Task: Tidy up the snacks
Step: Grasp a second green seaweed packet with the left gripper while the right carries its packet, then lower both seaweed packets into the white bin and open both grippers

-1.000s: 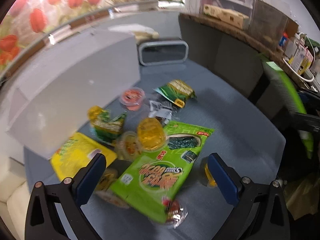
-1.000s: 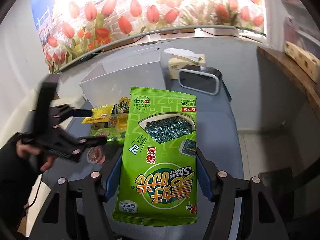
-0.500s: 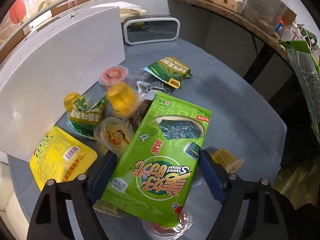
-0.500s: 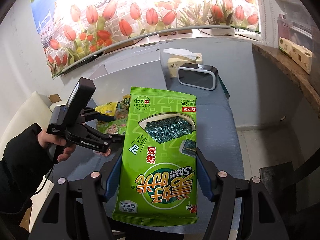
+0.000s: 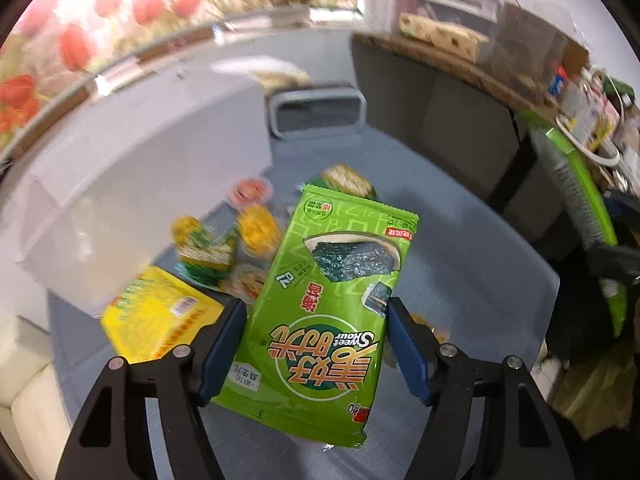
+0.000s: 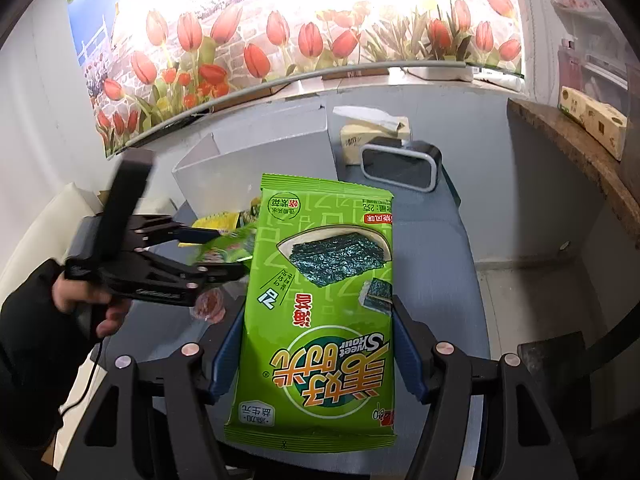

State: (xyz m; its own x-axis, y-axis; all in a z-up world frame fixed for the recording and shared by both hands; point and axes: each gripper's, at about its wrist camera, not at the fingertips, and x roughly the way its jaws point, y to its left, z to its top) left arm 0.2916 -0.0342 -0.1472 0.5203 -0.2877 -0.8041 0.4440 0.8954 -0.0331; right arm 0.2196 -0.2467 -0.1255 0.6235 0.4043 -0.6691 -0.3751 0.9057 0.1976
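A blue-grey desk (image 5: pixel 472 248) fills the left wrist view, with a tulip mural (image 5: pixel 80 48) along the far wall and a cluttered wooden shelf (image 5: pixel 472 76) at the far right. A white open box (image 5: pixel 132 184) stands on the left of the desk and a grey clock (image 5: pixel 316 114) sits at the far end. The left gripper (image 5: pixel 316 344) has its blue fingers (image 5: pixel 224 340) pinching the sides of a green seaweed packet (image 5: pixel 328 304), held above the desk. Below and to the left lie a yellow packet (image 5: pixel 156 316), jelly cups (image 5: pixel 256 228) and a smaller green packet (image 5: pixel 348 178); this part of the view is blurred.

In the right wrist view the mural (image 6: pixel 280 32) runs across the far wall, above the box (image 6: pixel 256 168), a tissue pack (image 6: pixel 372 132) and the clock (image 6: pixel 400 168) at the far end of the desk (image 6: pixel 448 240). The right gripper (image 6: pixel 316 348) has its fingers (image 6: pixel 408 352) pressed against a second green seaweed packet (image 6: pixel 320 304), held upright above the near part of the desk. To the left, a dark-sleeved hand (image 6: pixel 92 308) holds the left gripper (image 6: pixel 224 256), which grips its own green packet (image 6: pixel 228 248), blurred here, over the snack pile.
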